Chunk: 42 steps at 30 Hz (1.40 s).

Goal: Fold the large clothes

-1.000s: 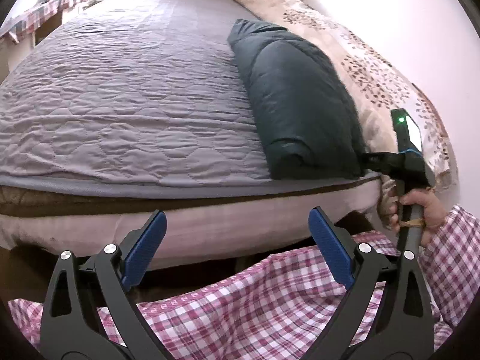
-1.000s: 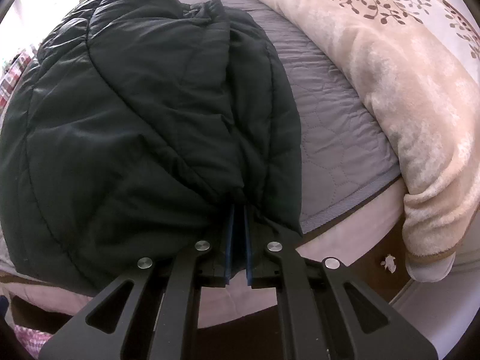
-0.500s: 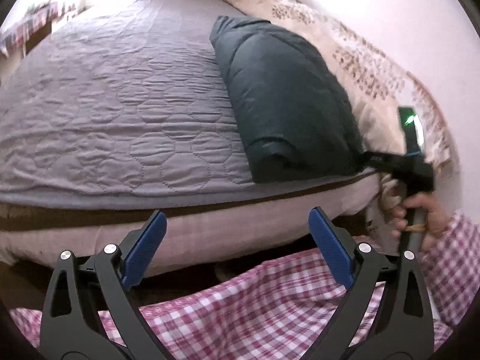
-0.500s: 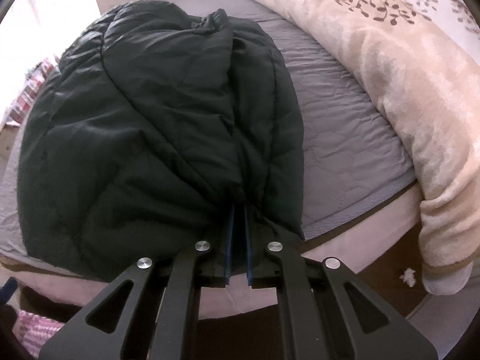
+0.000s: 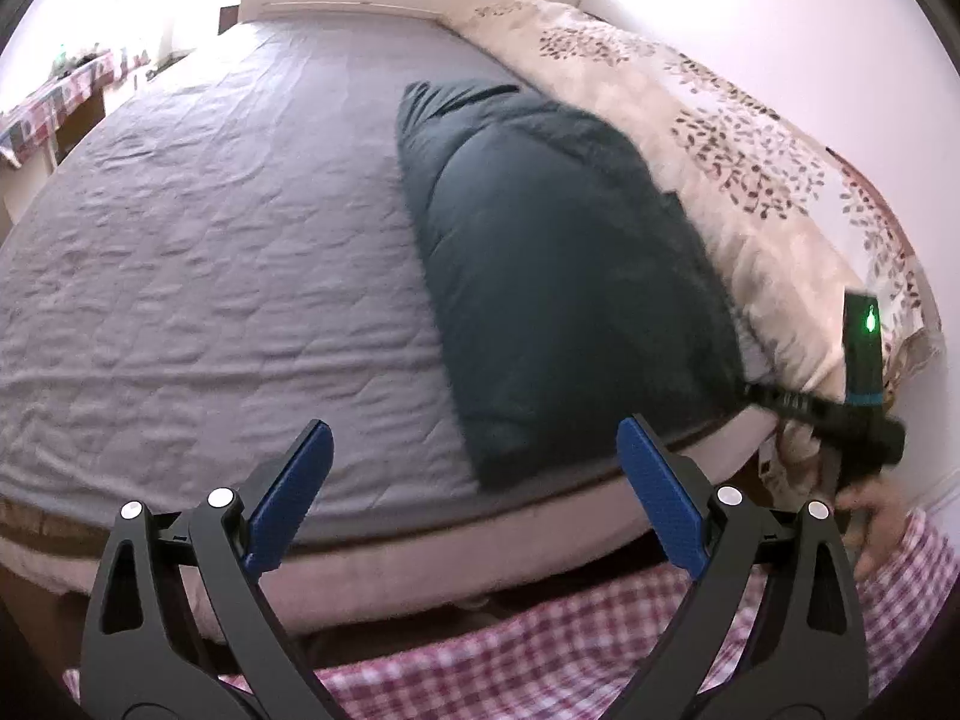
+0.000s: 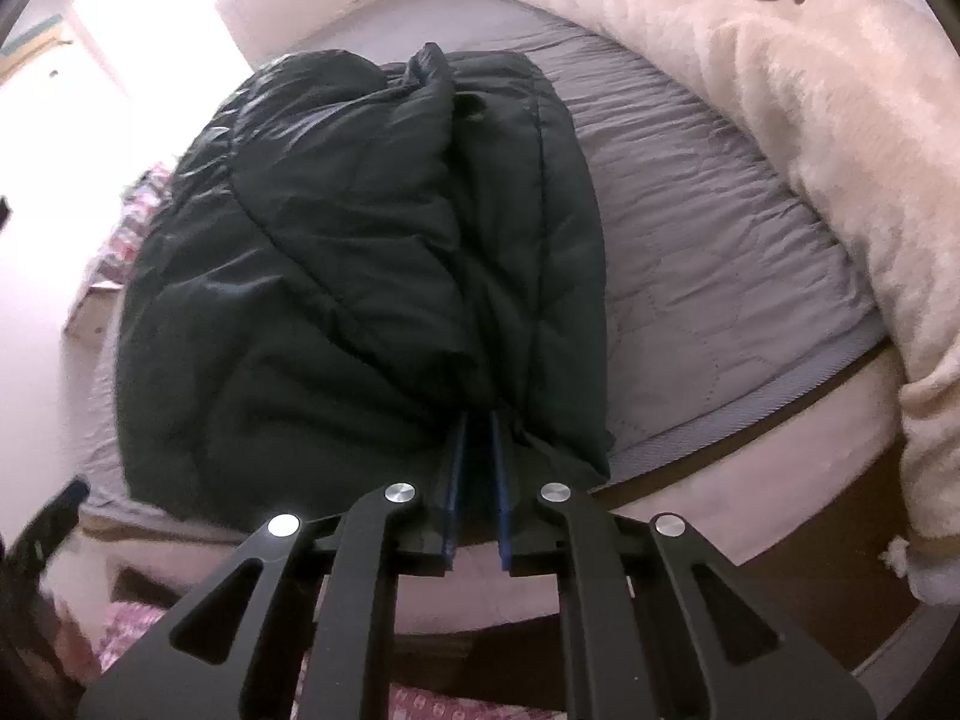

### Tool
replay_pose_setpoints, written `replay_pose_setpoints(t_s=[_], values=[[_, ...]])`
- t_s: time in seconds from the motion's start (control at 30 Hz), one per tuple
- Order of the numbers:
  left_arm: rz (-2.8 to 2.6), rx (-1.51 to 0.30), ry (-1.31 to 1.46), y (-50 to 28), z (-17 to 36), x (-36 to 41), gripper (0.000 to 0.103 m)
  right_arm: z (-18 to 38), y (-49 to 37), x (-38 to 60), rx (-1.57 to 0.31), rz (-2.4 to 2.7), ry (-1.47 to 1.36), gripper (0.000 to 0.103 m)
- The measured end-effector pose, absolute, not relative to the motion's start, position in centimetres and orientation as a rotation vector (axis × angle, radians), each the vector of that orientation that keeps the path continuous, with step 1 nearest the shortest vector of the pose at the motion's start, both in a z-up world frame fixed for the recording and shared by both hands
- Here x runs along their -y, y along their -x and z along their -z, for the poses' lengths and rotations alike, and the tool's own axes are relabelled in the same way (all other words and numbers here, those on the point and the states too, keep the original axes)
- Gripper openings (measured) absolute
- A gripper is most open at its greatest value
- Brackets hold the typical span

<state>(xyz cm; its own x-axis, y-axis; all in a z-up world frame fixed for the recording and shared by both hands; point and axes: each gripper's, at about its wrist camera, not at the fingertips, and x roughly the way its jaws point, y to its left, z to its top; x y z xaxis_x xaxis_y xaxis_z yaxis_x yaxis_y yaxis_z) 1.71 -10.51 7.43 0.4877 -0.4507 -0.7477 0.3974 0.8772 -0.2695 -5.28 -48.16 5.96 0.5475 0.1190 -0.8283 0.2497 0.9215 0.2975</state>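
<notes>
A dark green quilted puffer jacket lies folded lengthwise on the right part of the grey quilted bed. It fills the right wrist view, its near hem at the mattress edge. My right gripper is shut on the jacket's near hem, the blue pads pinching the fabric. It also shows in the left wrist view at the jacket's near right corner. My left gripper is open and empty, held off the bed's near edge, to the left of the jacket.
A cream blanket with a leaf print runs along the bed's right side by the wall, also in the right wrist view. A table with a checked cloth stands far left. The person's checked clothing is below the grippers.
The left gripper has risen and swung so the jacket sits more central in its view. The right gripper has pulled back a little, still holding the hem; the jacket looks farther away.
</notes>
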Motion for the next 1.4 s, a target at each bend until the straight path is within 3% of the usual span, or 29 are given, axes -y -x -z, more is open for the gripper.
replay_pose_setpoints(t_s=[0.23, 0.37, 0.5, 0.57, 0.7, 0.73, 0.8, 0.83, 0.87, 0.93, 1.2, 1.33, 1.4], values=[[0.497, -0.908, 0.027, -4.6, -8.6, 13.4, 0.094, -7.7, 6.4, 48.6, -0.904, 0.012, -0.372, 0.01], [0.497, -0.916, 0.025, -6.9, -9.0, 13.7, 0.08, -9.6, 6.5, 49.0, -0.837, 0.011, -0.328, 0.01], [0.477, -0.943, 0.124, -9.3, -9.8, 12.9, 0.08, -11.3, 6.3, 51.2, -0.788, 0.009, -0.425, 0.01], [0.467, -0.97, 0.162, -10.9, -10.1, 12.9, 0.082, -12.0, 5.4, 52.0, -0.785, 0.0, -0.453, 0.017], [0.466, -1.038, 0.255, -13.4, -9.6, 12.8, 0.089, -14.0, 2.5, 51.9, -0.766, -0.046, -0.425, 0.017], [0.481, -1.061, 0.282, -13.7, -9.3, 12.8, 0.092, -14.2, 2.0, 51.7, -0.774, -0.044, -0.418, 0.02], [0.508, -1.107, 0.341, -14.1, -8.5, 12.9, 0.093, -14.0, 0.1, 52.1, -0.807, -0.038, -0.431, 0.042], [0.519, -1.112, 0.352, -14.1, -8.4, 13.0, 0.095, -13.8, -0.3, 52.4, -0.814, -0.033, -0.448, 0.058], [0.525, -1.112, 0.351, -14.0, -8.2, 13.2, 0.095, -13.8, -0.4, 52.4, -0.81, -0.036, -0.465, 0.059], [0.517, -1.101, 0.312, -14.0, -7.9, 13.8, 0.095, -14.3, -0.8, 52.1, -0.798, -0.098, -0.479, 0.059], [0.498, -1.196, 0.335, -16.6, -5.6, 14.6, 0.096, -14.3, -4.9, 49.0, -0.845, -0.205, -0.43, 0.038], [0.559, -1.219, 0.379, -15.9, -5.3, 14.5, 0.097, -12.6, -6.2, 50.2, -0.904, -0.167, -0.518, 0.037], [0.587, -1.218, 0.336, -15.2, -5.2, 14.9, 0.097, -13.6, -4.5, 50.9, -0.847, -0.166, -0.526, 0.042]])
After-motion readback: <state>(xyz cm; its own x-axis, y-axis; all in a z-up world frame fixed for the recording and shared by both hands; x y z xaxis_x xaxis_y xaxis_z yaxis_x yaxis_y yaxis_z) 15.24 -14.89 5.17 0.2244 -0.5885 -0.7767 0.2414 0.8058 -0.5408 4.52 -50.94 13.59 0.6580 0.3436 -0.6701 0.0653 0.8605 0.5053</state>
